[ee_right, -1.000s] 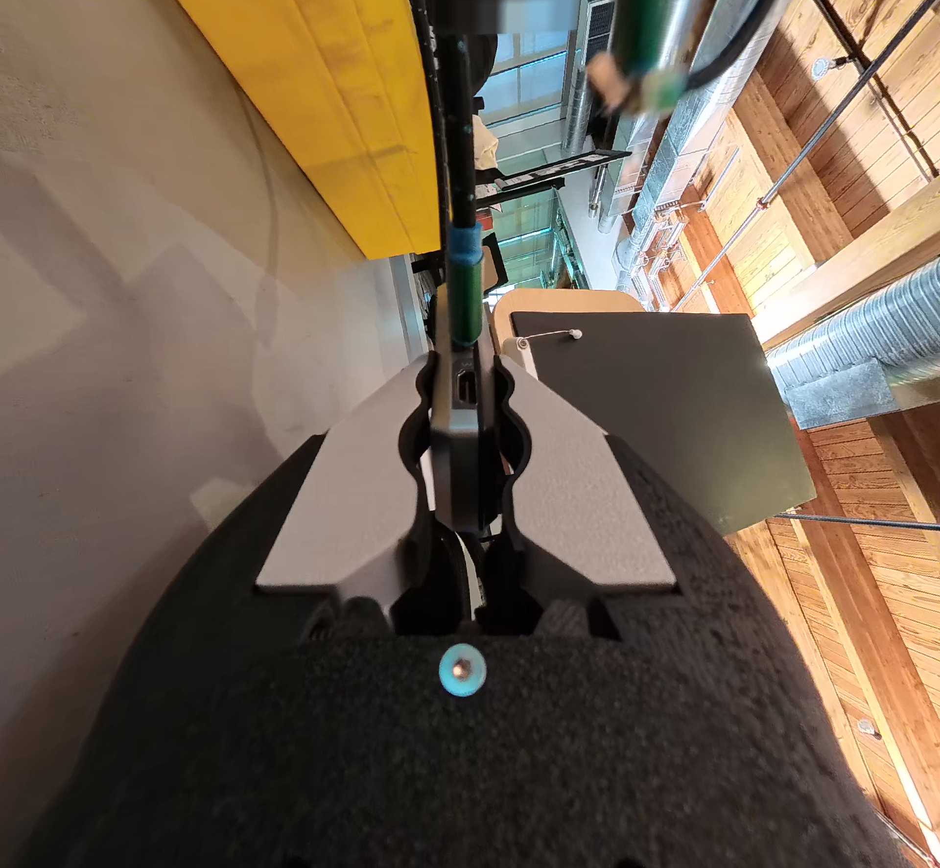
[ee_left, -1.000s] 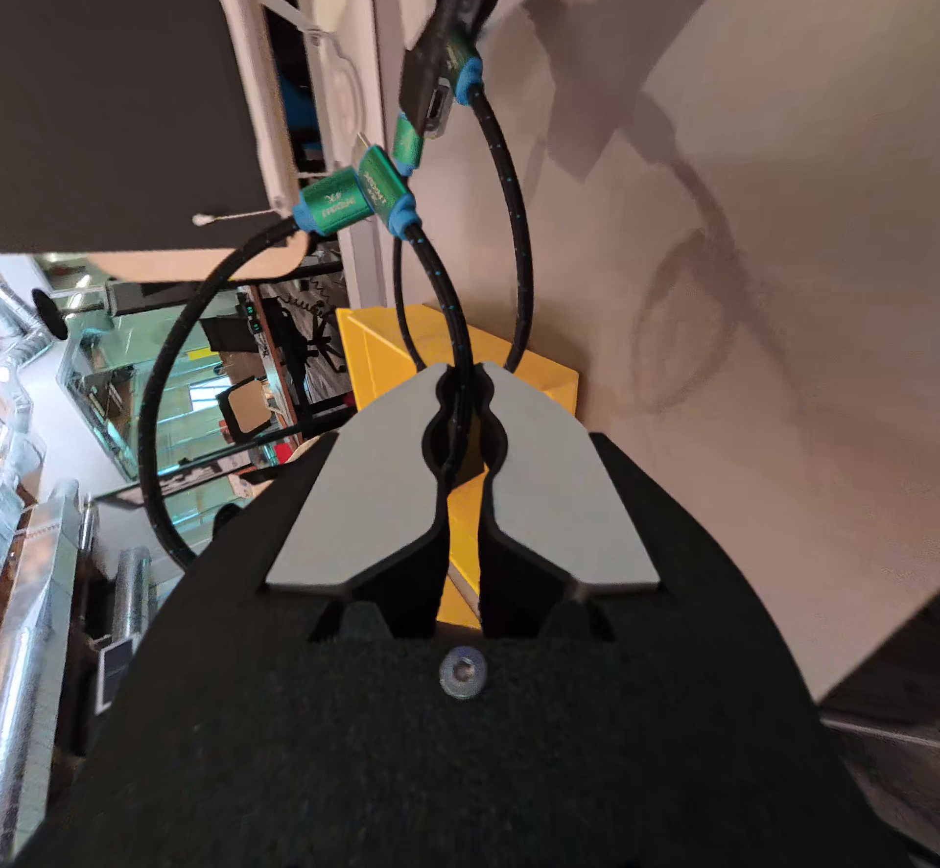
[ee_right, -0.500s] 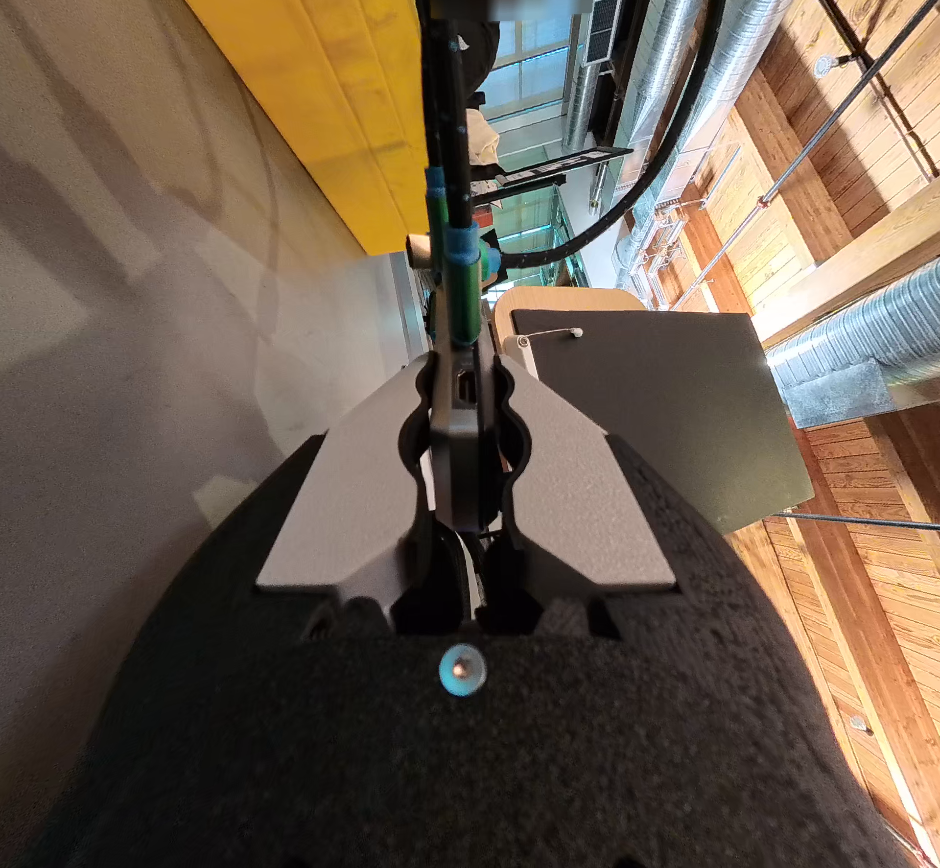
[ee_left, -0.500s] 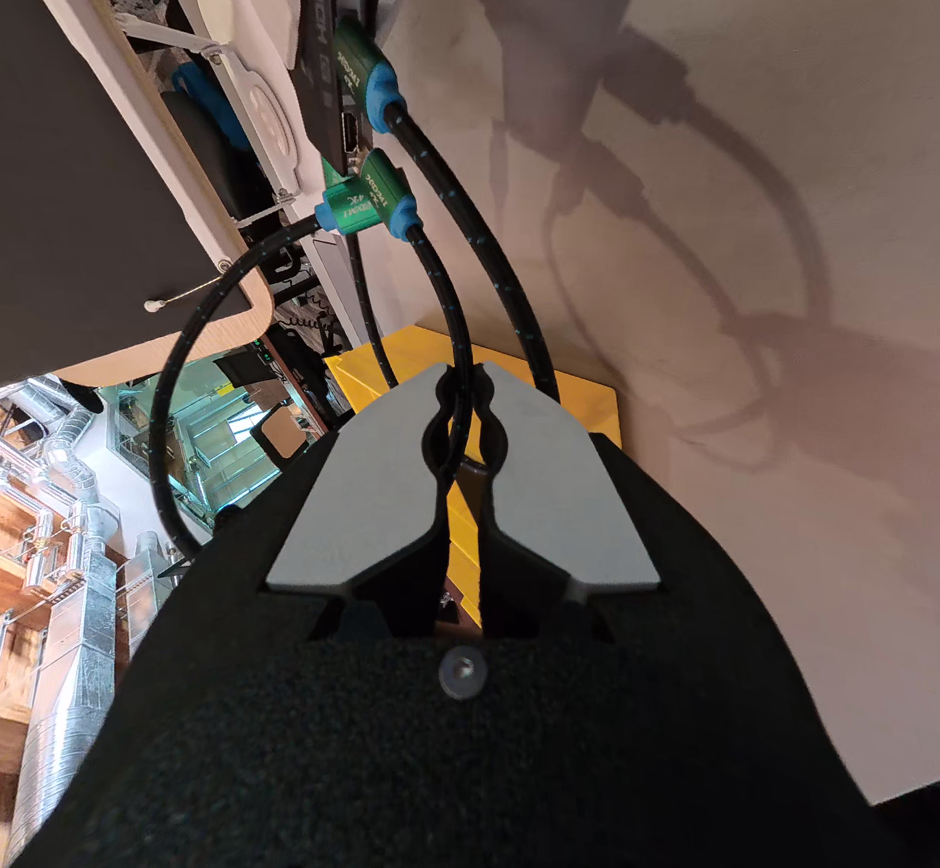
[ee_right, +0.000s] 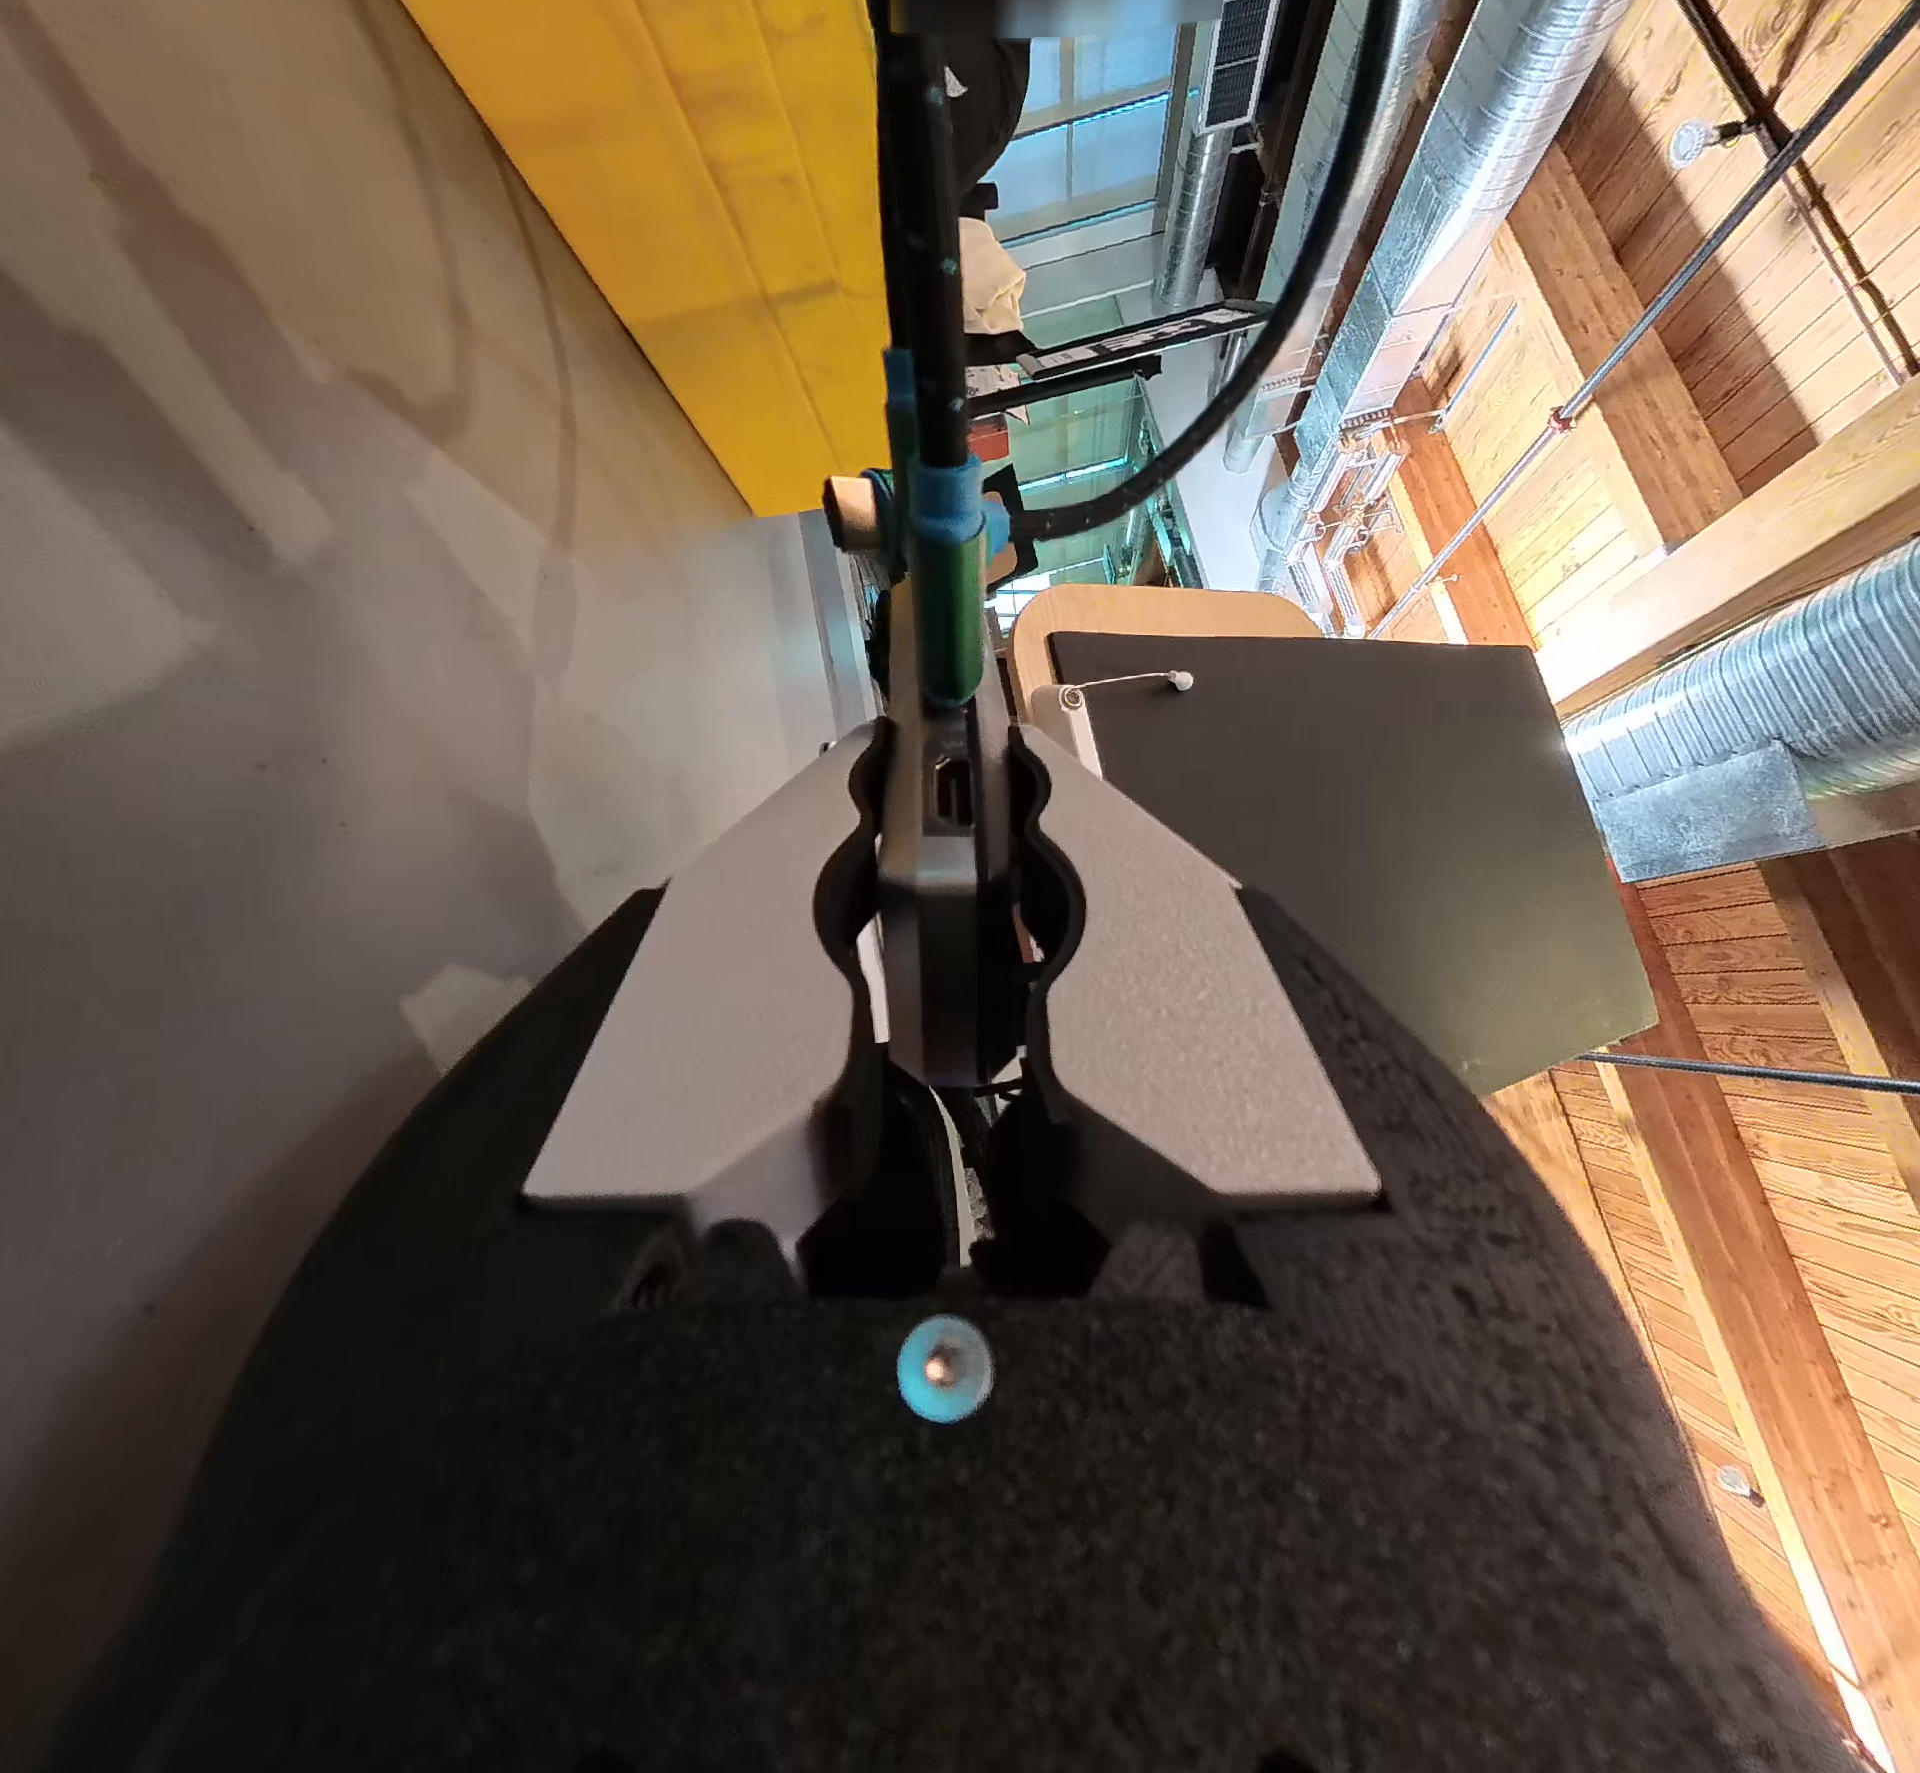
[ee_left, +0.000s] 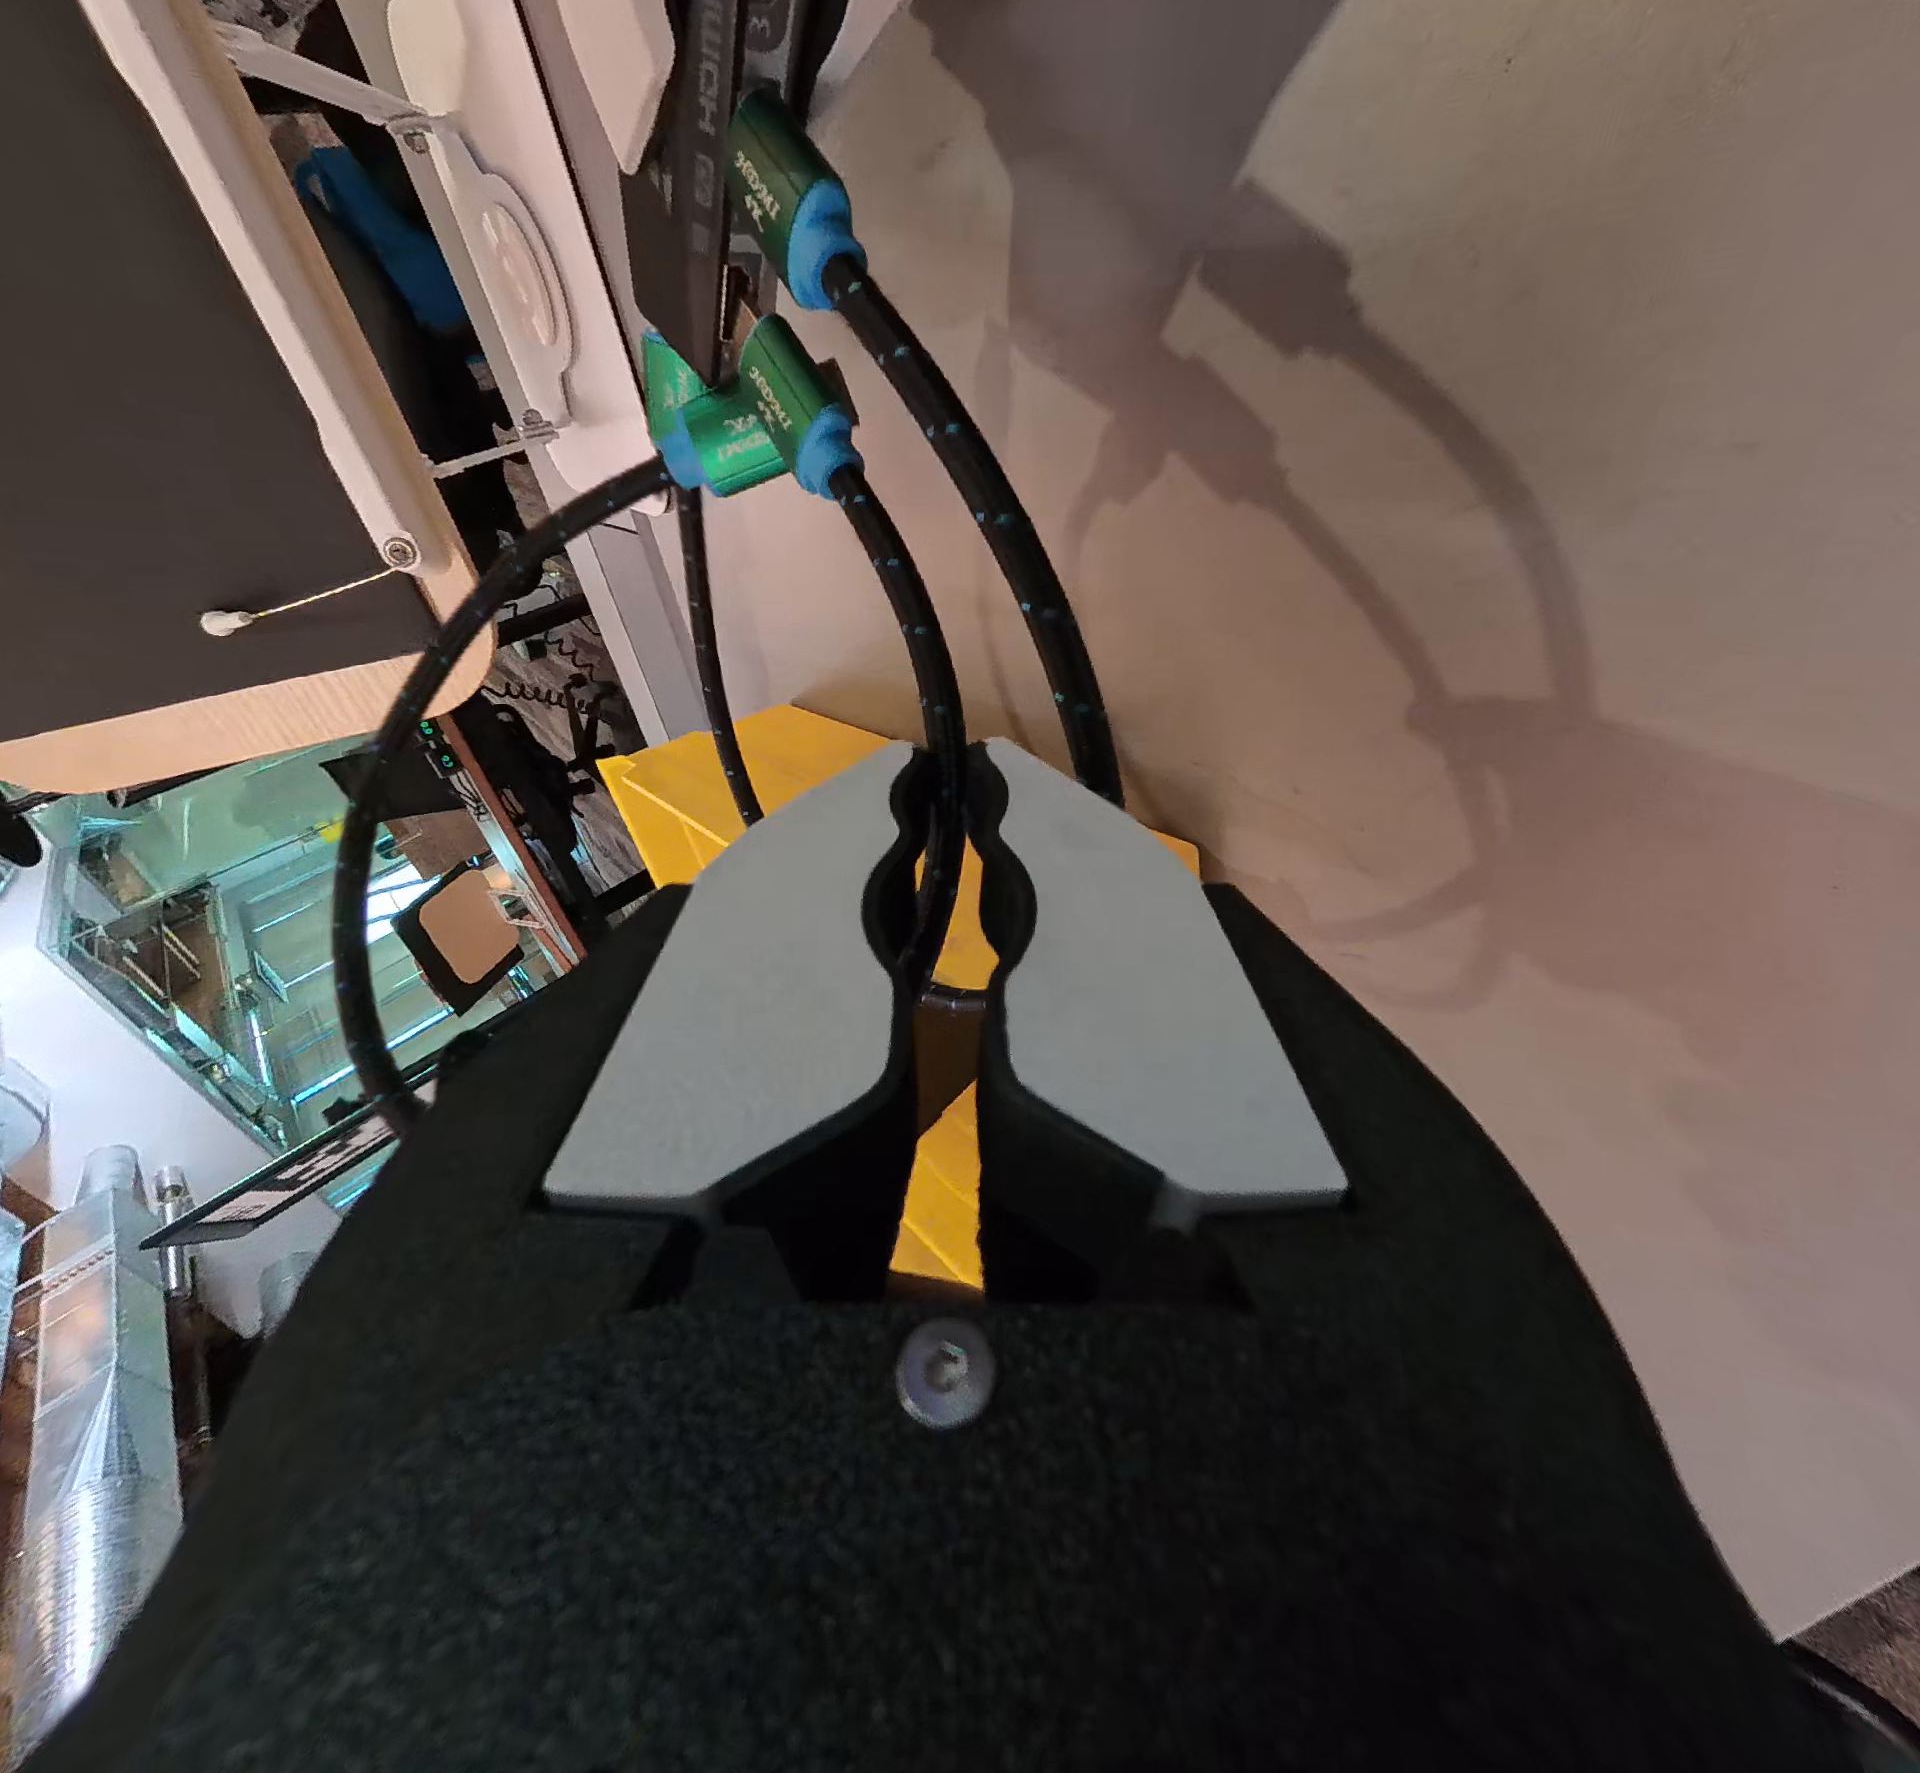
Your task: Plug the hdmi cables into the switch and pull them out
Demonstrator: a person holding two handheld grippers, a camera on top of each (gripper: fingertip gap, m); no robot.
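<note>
In the left wrist view my left gripper (ee_left: 948,759) is shut on a black braided HDMI cable (ee_left: 914,622), a short way below its green plug (ee_left: 792,398). That plug's tip sits tilted at the lowest port of the black switch (ee_left: 694,165); I cannot tell whether it is seated. A second green plug (ee_left: 781,191) is in the port above. A third green plug (ee_left: 727,454) hangs loose crosswise beside them. In the right wrist view my right gripper (ee_right: 940,736) is shut on the switch (ee_right: 930,902), seen edge-on, with a green plug (ee_right: 948,596) in it and an empty port (ee_right: 951,783).
A yellow box (ee_left: 694,793) lies beyond the fingers and shows in the right wrist view (ee_right: 675,113). A black panel with a wooden rim (ee_left: 135,321) and a white device (ee_left: 504,206) lie left of the switch. The beige table surface (ee_left: 1507,476) fills the right.
My left gripper has carried the held cable's plug from beside the switch up to its lowest port. The right gripper keeps its hold on the switch, almost still.
</note>
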